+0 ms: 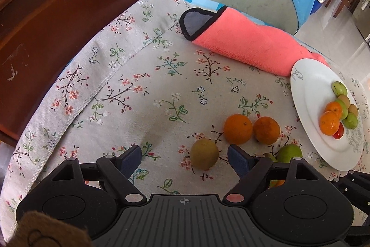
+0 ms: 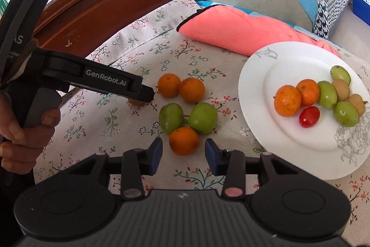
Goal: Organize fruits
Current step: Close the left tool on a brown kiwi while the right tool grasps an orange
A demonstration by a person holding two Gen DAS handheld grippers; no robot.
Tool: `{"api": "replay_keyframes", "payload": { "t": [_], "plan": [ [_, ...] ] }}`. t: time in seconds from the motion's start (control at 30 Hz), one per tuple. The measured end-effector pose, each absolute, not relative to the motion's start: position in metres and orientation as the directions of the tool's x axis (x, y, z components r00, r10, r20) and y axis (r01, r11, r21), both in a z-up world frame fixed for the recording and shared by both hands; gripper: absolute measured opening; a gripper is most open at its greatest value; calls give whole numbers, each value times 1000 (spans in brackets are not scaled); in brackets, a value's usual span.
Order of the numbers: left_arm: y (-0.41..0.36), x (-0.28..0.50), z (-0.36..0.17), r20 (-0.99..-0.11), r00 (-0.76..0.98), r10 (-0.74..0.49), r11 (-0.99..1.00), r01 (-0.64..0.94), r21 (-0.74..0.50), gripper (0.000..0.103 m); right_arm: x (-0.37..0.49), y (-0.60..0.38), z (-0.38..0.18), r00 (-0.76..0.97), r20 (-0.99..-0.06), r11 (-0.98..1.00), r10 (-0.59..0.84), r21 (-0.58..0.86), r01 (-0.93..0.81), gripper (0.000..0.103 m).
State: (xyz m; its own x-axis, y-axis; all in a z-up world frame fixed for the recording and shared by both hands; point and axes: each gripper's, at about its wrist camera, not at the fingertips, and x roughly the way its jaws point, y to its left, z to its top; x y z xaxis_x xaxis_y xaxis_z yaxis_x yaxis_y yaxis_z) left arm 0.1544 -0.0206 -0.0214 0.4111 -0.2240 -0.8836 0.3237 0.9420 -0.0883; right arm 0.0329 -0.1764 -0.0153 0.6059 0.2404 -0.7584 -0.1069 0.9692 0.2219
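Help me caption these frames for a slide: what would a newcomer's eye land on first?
Probably the white plate at the right, heaped with oranges, green fruits and one red tomato. Next, the loose fruit on the floral tablecloth: an orange just ahead of the right gripper, whose fingers are apart. Behind lies a folded coral-pink cloth.

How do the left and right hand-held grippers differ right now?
The left hand-held gripper stands with jaws wide; the right hand-held gripper has them narrower. The left frames a round yellow-brown fruit on the floral tablecloth; the right frames a small orange tangerine below two green fruits. Shared: both are open, gripping nothing, with blue pads and black bodies.
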Motion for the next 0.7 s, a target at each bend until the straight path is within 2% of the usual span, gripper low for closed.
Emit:
{"api": "replay_keyframes", "payload": {
  "t": [0.23,0.4,0.6,0.67,0.7],
  "plan": [
    [-25,150,-25,-876,433,-212,936,347,-55,82,34,-172,-17,602,-764,972,232,202,-117,41],
    [-30,143,-28,-863,462,-203,923,384,-11,78,34,-168,-18,606,-765,976,219,182,-123,41],
    [-35,136,-28,-844,489,-220,907,420,7,60,34,-166,-18,611,-764,978,207,165,-125,41],
    [-36,134,-27,-837,500,-223,903,429,15,49,34,-166,-18,613,-762,978,208,166,-125,38],
    [-37,134,-27,-835,502,-225,901,433,17,47,33,-167,-18,614,-762,978,209,167,-125,33]
  ]
}}
